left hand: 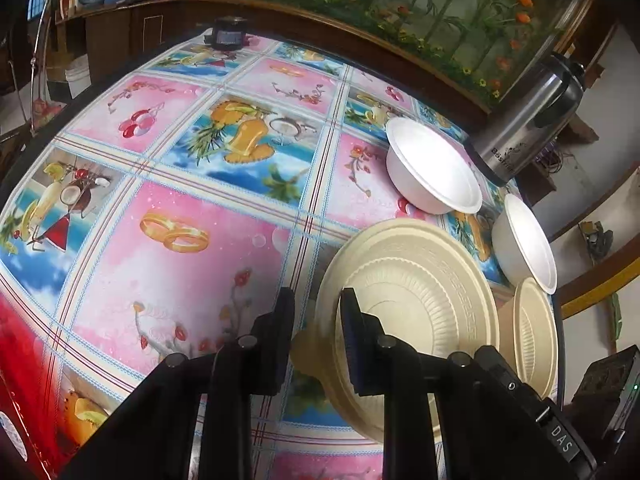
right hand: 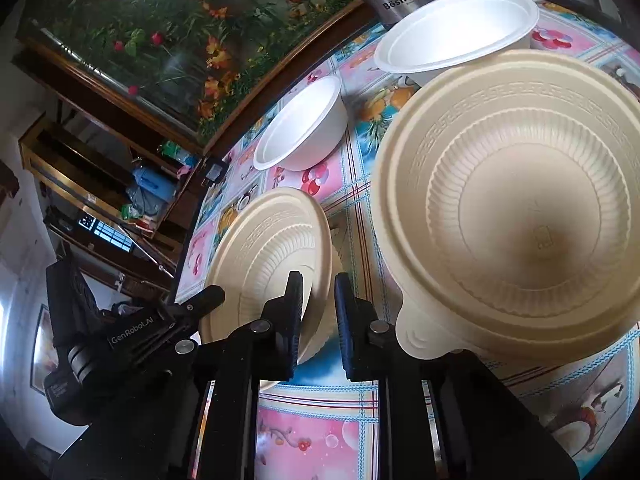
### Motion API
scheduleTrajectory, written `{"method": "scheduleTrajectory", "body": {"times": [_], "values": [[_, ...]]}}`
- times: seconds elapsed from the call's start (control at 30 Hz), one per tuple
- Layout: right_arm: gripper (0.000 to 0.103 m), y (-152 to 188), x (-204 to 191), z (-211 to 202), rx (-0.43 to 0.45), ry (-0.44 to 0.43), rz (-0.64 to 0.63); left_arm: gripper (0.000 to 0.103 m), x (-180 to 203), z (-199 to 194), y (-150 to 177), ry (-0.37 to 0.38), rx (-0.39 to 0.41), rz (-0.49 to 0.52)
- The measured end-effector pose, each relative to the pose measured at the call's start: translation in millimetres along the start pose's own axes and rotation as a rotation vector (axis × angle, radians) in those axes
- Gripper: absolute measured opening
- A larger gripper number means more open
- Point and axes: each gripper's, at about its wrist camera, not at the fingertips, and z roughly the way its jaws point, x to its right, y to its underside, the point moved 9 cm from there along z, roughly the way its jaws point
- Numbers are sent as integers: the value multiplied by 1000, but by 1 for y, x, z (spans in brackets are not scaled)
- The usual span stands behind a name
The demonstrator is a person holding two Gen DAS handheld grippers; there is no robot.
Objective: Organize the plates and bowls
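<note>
Here | left gripper (left hand: 316, 312) jaws pinch cream plate (left hand: 416, 304) rim | right gripper (right hand: 318, 300) jaws narrow, beside it | flask (left hand: 528, 120) behind.

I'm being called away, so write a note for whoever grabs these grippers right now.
Left gripper: shut on the tilted cream plate's rim.
Right gripper: narrow around that plate's opposite rim; grip unclear.
Second cream plate and two white bowls sit unstacked on the table.
Done: nothing stacked. Left: stack plates, nest bowls.
</note>
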Motion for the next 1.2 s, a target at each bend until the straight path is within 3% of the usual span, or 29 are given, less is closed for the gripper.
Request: {"method": "scheduleTrajectory", "body": {"times": [0.13,0.47,0.77,1.2], "values": [[15,0,1,2,-11,10,-11,20,-1,5,12,20,-42,-13],[10,2,-8,-8,30,57,-87,21,2,-9,31,17,-32,17],[9,0,-12,-22,63,21,-86,21,4,-34,45,0,-10,45],[9,46,-28,-43,75,-10,-128,20,-5,-81,65,-68,68,113]]}}
